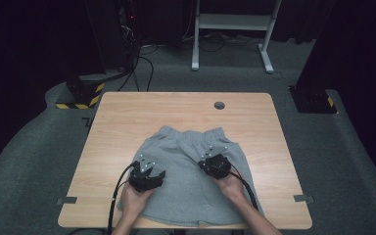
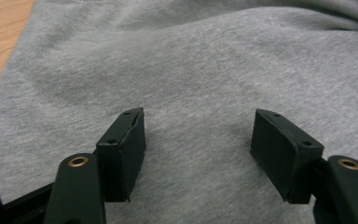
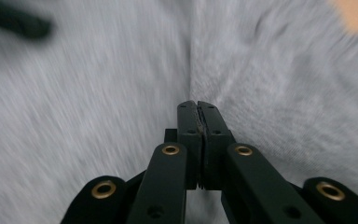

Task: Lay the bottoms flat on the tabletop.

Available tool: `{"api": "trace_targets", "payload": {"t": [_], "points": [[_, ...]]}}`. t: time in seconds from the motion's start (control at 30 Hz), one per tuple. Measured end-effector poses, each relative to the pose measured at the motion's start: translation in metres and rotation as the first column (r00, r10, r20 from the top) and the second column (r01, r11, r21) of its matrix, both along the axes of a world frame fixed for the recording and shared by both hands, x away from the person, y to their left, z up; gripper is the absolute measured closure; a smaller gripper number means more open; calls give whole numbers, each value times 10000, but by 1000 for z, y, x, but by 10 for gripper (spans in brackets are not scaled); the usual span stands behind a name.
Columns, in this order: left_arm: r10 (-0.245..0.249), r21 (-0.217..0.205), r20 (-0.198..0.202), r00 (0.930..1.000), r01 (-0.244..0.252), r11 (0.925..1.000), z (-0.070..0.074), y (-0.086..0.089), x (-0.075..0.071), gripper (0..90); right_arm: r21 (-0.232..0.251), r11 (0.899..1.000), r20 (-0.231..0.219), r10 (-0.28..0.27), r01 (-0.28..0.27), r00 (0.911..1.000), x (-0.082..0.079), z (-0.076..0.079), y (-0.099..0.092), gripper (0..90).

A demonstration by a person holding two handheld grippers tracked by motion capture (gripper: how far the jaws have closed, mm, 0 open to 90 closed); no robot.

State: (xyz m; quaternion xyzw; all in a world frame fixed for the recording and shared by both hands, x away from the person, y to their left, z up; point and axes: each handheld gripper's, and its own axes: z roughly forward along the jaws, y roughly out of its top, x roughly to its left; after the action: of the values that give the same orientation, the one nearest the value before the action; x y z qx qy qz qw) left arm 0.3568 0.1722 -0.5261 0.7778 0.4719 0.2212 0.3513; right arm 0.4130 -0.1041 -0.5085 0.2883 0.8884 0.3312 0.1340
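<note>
The grey shorts (image 1: 188,178) lie spread flat on the near half of the table (image 1: 127,112), waistband toward the far edge and hems at the person's edge, with a few soft wrinkles across the cloth. No fold has been made: both legs lie open and side by side, so by my judgement the work of folding or smoothing them is at its start, with every fold left to do. The left gripper (image 2: 198,154) hovers low over the left leg, its jaws standing well apart with bare cloth between them, gripping nothing. The right gripper (image 3: 198,116) is over the upper right part of the shorts, near the seam between the legs; its jaws are pressed together, and a thin line shows between the pads, but the blur keeps me from telling whether cloth is pinched there or the pads meet on themselves. In the high view the left gripper (image 1: 147,177) and right gripper (image 1: 215,165) sit on either side of the middle of the shorts. No container is on the table; there is a small round grommet (image 1: 219,105) near the far edge.
</note>
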Motion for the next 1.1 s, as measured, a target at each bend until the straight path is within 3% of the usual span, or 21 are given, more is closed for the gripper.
{"api": "trace_targets", "payload": {"t": [0.1,0.27,0.37,0.43,0.5,0.57,0.67,0.73,0.83,0.93,1.0,1.07,1.1], "points": [[4,0,18,10000,-4,10000,0,0,0,352,657,9970,-213,-392,405,9990,-1,-3,-10,793],[23,-9,22,10000,-23,10000,0,0,0,353,750,9958,280,-540,518,9981,-19,6,-24,755],[19,-26,2,10000,-19,10000,0,0,0,354,485,9964,204,-712,701,9973,-21,2,-30,755],[14,-9,16,10000,-14,10000,0,0,2,356,365,9950,-37,-929,930,9957,-12,-6,-33,760],[71,-32,21,10000,-71,10000,0,0,5,358,617,9911,22,-1187,1183,9929,-2,-8,-35,770],[209,-42,6,9998,-209,9998,0,0,13,366,270,9912,429,-1310,1299,9905,12,-8,-31,765],[426,-30,-14,9991,-426,9991,0,-1,22,365,-21,9893,366,-1457,1459,9886,33,-6,-23,727],[463,-6,-18,9989,-463,9989,0,-1,22,364,-33,9880,291,-1545,1547,9876,37,-4,-21,699],[410,-50,-24,9992,-411,9991,1,-1,17,360,467,9874,70,-1516,1511,9884,29,-1,-24,665],[194,-240,-71,9998,-196,9995,3,-2,10,385,949,9893,-60,-1105,1106,9939,4,2,-27,648],[-18,-333,-98,10000,15,9994,5,-3,5,414,835,9932,-213,-795,810,9966,-13,-1,-26,651],[-144,-286,-97,9998,141,9995,6,-5,2,417,493,9967,-320,-629,644,9975,-20,-6,-24,689],[-193,-254,-139,9997,189,9995,6,-6,0,417,513,9969,-106,-585,590,9982,-24,-8,-24,742]]}}
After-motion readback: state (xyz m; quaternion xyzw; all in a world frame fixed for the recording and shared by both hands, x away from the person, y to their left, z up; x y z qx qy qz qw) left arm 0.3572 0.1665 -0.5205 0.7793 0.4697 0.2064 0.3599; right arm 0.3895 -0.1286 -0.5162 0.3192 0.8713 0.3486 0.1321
